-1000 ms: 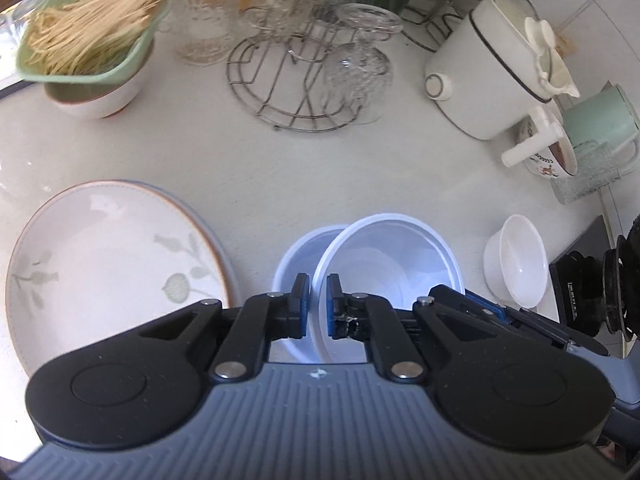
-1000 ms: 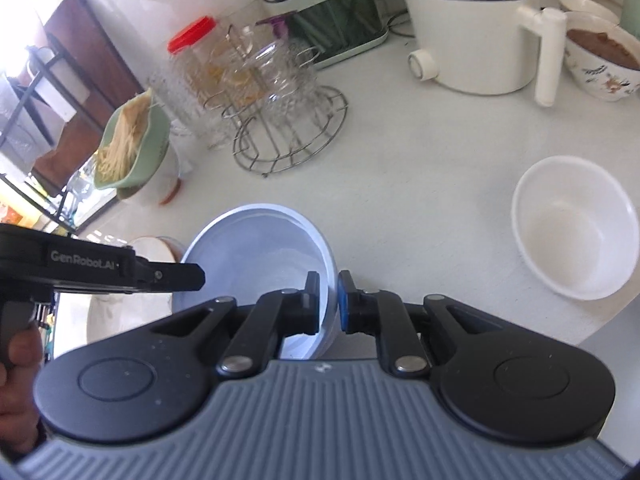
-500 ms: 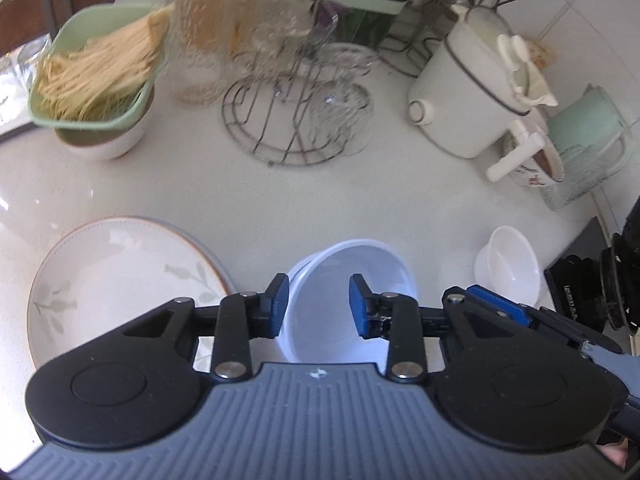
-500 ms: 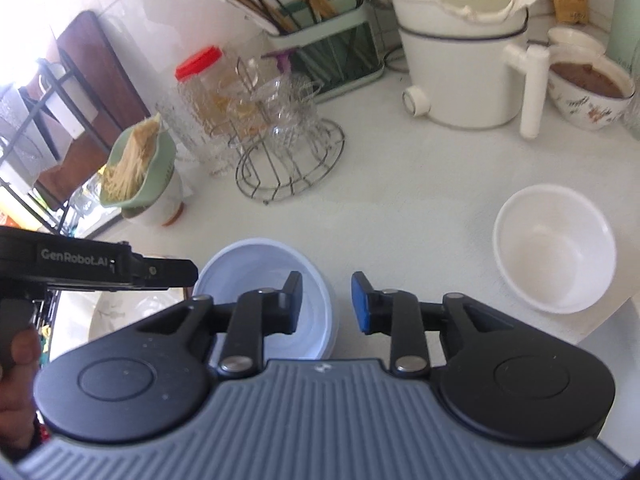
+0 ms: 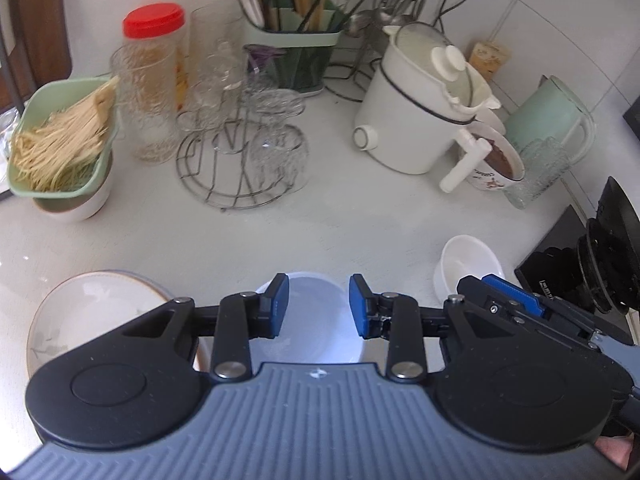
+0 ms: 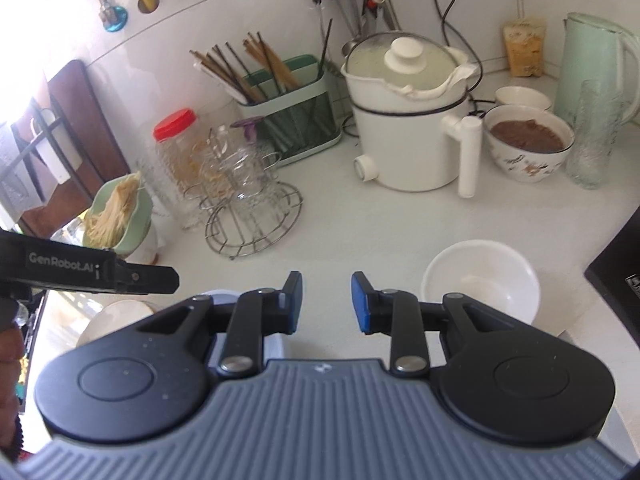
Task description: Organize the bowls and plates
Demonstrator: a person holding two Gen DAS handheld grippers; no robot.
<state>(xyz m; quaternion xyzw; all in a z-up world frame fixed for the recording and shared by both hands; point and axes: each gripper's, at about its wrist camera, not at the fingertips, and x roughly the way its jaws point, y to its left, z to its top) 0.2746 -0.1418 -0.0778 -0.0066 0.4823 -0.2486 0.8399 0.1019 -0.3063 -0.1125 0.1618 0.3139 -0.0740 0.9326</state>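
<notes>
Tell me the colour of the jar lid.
Red; the jar lid shows best in the left wrist view.

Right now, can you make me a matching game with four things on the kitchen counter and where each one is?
Things:
1. jar with the red lid
2. noodles
3. chopsticks
4. brown food

Places:
A. in the flowery bowl beside the white pot
B. standing up in the green holder
C. behind the wire rack of glasses
D. in the pale green dish stacked on a white bowl

Pairs: 1-C, 2-D, 3-B, 4-A
</notes>
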